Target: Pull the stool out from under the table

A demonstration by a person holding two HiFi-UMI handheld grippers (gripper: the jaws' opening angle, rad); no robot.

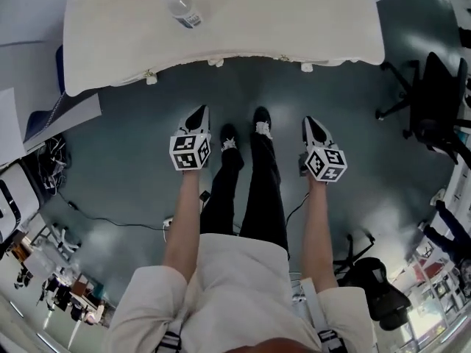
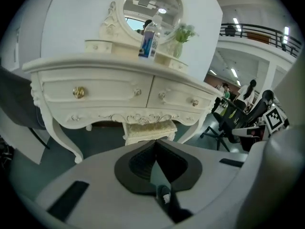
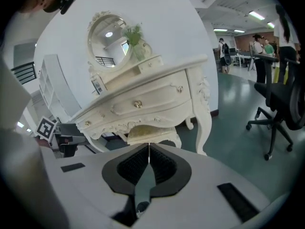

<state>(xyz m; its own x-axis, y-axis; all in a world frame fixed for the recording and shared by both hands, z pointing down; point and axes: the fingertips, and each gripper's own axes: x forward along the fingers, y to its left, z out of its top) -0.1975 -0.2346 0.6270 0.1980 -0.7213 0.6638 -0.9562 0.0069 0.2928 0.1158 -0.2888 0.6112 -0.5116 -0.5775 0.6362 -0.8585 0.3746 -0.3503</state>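
A cream stool (image 2: 148,128) with a padded seat stands tucked under the ornate white dressing table (image 2: 114,87), between its curved legs. The right gripper view shows the same stool (image 3: 151,133) under the table (image 3: 157,99). From the head view only the table top (image 1: 280,20) shows; the stool is hidden beneath it. My left gripper (image 1: 199,116) and right gripper (image 1: 313,127) hang low in front of the table, either side of the person's legs, well short of the stool. Both are shut with nothing between the jaws.
A water bottle (image 1: 181,6) stands on the table top, with a round mirror (image 2: 152,6) and a small plant (image 2: 183,34) behind it. Black office chairs (image 1: 434,105) stand to the right. Cables (image 1: 110,219) trail over the grey floor on the left.
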